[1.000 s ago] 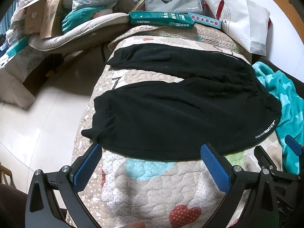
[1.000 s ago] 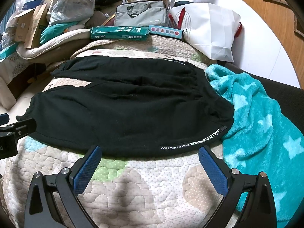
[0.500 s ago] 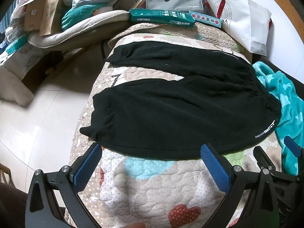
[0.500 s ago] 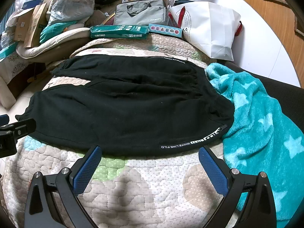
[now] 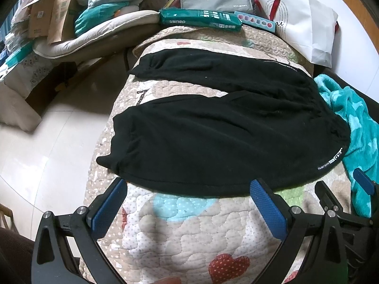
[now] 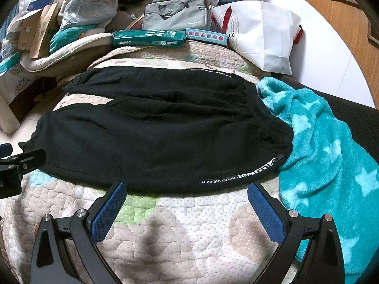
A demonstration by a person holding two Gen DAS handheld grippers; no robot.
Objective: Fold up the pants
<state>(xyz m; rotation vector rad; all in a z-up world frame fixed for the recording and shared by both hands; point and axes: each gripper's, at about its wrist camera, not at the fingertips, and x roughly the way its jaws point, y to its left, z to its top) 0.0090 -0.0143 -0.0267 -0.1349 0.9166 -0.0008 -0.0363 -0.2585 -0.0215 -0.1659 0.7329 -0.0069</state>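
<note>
A: Where are the black pants (image 5: 225, 127) relative to the left tool (image 5: 187, 197)?

B: Straight ahead, spread flat on the quilt (image 5: 189, 232), both legs running off to its left. The near hem edge lies just beyond its blue fingertips (image 5: 111, 203), not touching. Bare quilt fills the gap beneath, and the quilt's left edge drops to the floor (image 5: 47, 146).

A: And the right tool (image 6: 187, 197)?

B: Its jaws are spread wide too, holding nothing, level and aimed at the waistband edge with the white lettering (image 6: 220, 179). A teal star blanket (image 6: 331, 156) crowds its right side, touching the waistband. The left tool's black frame shows at its far left.
</note>
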